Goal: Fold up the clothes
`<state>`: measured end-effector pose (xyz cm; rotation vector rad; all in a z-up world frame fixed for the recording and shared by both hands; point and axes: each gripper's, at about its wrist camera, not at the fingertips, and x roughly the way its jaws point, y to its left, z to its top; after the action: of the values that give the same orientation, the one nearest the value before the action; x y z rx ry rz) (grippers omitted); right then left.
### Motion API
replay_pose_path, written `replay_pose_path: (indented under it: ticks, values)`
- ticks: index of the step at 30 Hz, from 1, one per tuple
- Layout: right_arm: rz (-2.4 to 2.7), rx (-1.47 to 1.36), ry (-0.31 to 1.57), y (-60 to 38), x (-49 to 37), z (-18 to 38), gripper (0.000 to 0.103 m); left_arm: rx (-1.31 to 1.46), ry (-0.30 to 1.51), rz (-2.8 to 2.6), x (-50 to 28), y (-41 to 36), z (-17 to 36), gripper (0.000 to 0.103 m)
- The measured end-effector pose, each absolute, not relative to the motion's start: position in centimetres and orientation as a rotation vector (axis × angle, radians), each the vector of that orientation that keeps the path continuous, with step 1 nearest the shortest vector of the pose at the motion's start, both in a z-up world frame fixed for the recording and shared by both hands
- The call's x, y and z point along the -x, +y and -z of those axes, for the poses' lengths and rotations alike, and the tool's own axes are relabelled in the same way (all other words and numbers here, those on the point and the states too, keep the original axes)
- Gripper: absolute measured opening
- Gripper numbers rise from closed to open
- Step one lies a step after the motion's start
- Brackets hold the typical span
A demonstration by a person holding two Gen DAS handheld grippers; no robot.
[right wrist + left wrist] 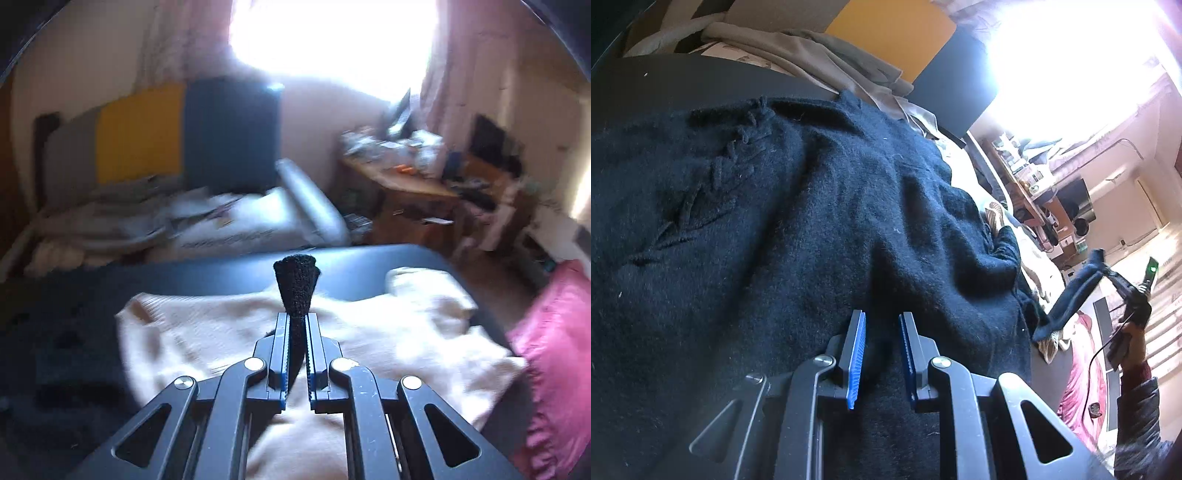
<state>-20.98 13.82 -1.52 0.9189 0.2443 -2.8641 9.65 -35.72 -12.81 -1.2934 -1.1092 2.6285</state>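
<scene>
A big black fringed scarf (820, 229) is spread over the dark table (665, 85) and fills most of the left wrist view; its tassels bunch up toward the far left corner. Under it, in the right wrist view, a cream sweater (369, 332) lies flat on the same dark surface, with a pink garment (554, 350) draped off the right edge. Behind the table there's a bed heaped with grey and pale laundry (827, 55), and yellow and dark panels against the wall.

The left gripper (882, 332) sits low on the scarf with its blue pads (857, 354) a little apart; some dark fabric lies in the gap, but whether the pads actually press it can't be told.

The right gripper (297, 325) is pinched tight on one end of the scarf, a tuft sticking out past its tips. From the left view, that end hangs lifted off the table's right side, held up by a hand (1134, 332) in a dark sleeve.
</scene>
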Motion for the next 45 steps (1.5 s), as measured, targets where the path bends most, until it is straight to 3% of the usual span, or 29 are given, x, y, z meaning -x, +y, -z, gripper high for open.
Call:
replay_pose_path:
  ticks: [6,9,10,12,15,18,21,24,30,32,35,40,45]
  values:
    - [3.004,-0.930,0.088,21.1,20.5,-0.4,0.009,1.280,-1.149,-2.621,-9.5,-35.1,13.2,0.017]
    - [2.987,-1.106,0.245,21.3,20.9,2.9,0.009,1.312,-1.133,-2.621,-9.4,-34.9,13.0,0.017]
    - [2.986,-1.174,0.286,21.5,20.8,4.3,0.015,1.332,-1.118,-2.620,-9.3,-34.9,12.8,0.017]
    - [3.024,-1.248,0.310,22.5,20.5,6.0,0.018,1.373,-1.091,-2.616,-9.0,-34.8,12.5,0.018]
    - [3.038,-1.125,0.286,21.8,18.6,5.6,0.020,1.429,-1.042,-2.625,-8.5,-34.3,12.1,0.018]
    - [2.765,-1.034,0.314,16.0,18.0,5.3,0.037,1.447,-0.992,-2.658,-8.2,-33.9,12.0,0.018]
    - [2.426,-1.132,0.274,8.9,19.3,7.4,0.038,1.424,-0.990,-2.688,-8.4,-33.6,12.0,0.019]
    - [2.257,-1.296,0.399,2.9,20.8,12.3,0.037,1.402,-1.056,-2.677,-8.6,-33.9,12.3,0.019]
    - [2.385,-1.418,0.260,3.6,25.2,16.0,0.037,1.342,-1.140,-2.668,-8.9,-34.2,12.9,0.019]
    - [2.469,-1.410,0.340,4.5,25.9,16.2,0.038,1.325,-1.151,-2.677,-9.0,-34.1,13.0,0.018]
    - [2.522,-1.433,0.276,6.3,26.6,16.2,0.040,1.314,-1.176,-2.697,-9.2,-33.8,13.1,0.019]
    - [2.623,-1.458,0.398,5.9,26.7,15.1,0.042,1.387,-0.969,-2.759,-7.4,-32.5,10.6,0.020]
    - [2.376,-1.102,0.407,-0.6,20.8,10.2,0.044,1.307,-0.722,-2.819,-3.0,-32.6,7.4,0.021]
